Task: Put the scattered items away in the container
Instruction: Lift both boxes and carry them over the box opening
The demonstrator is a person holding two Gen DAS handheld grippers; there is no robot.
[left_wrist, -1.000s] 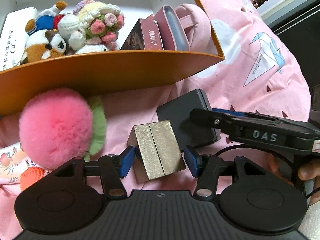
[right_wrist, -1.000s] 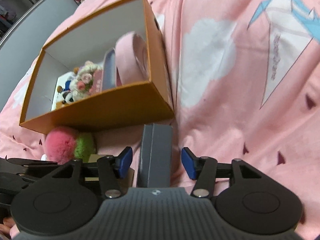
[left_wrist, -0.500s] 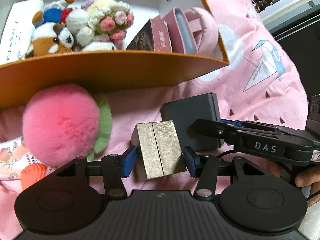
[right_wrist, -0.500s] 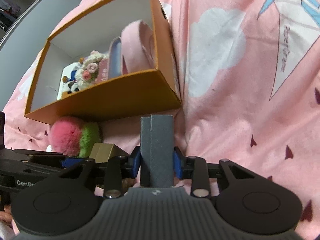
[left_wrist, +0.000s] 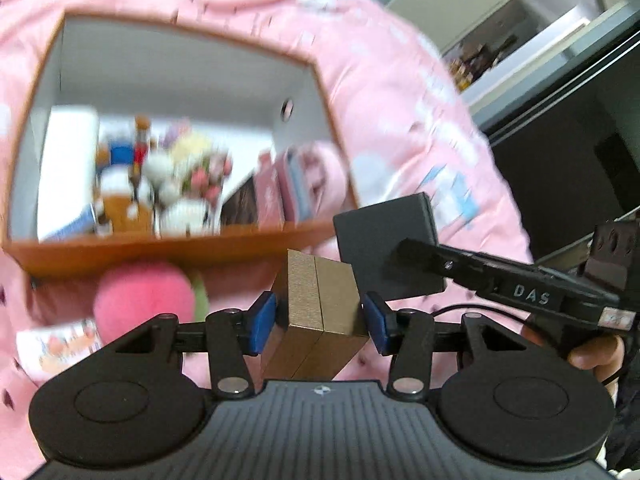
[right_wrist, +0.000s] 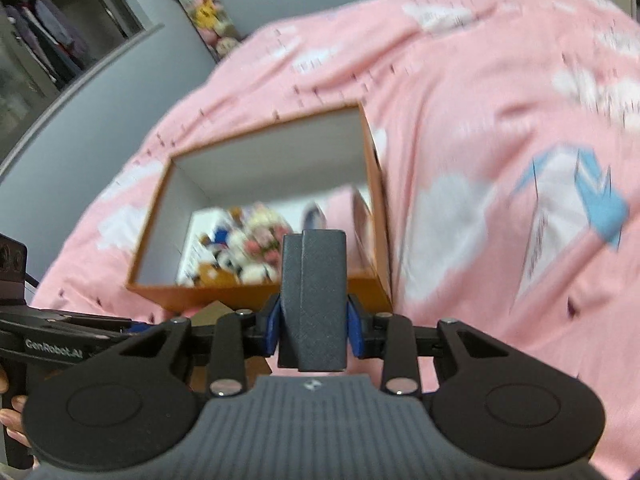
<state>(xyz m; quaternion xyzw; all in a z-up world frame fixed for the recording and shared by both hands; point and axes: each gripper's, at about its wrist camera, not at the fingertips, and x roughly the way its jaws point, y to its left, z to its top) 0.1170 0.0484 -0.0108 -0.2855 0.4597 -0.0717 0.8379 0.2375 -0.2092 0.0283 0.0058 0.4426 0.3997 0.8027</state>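
My left gripper [left_wrist: 318, 322] is shut on a gold box [left_wrist: 318, 308] and holds it lifted above the pink bedspread. My right gripper [right_wrist: 314, 326] is shut on a dark grey box [right_wrist: 314, 296], also lifted; that box shows in the left wrist view [left_wrist: 386, 240] to the right of the gold one. The orange container [left_wrist: 160, 246] with white inner walls lies ahead in both views [right_wrist: 256, 292]. It holds plush toys [left_wrist: 160, 184], a white box and pink cases. A pink pompom [left_wrist: 142, 300] lies on the bed in front of the container's near wall.
A printed packet [left_wrist: 60, 346] lies on the bedspread left of the pompom. The pink bedspread [right_wrist: 500, 160] spreads right of the container. A grey wall and a dark doorway lie beyond the bed.
Both grippers have risen from the bed with their boxes. The left gripper closed on the gold box, the right one on the grey box. The container now sits lower and farther in both views.
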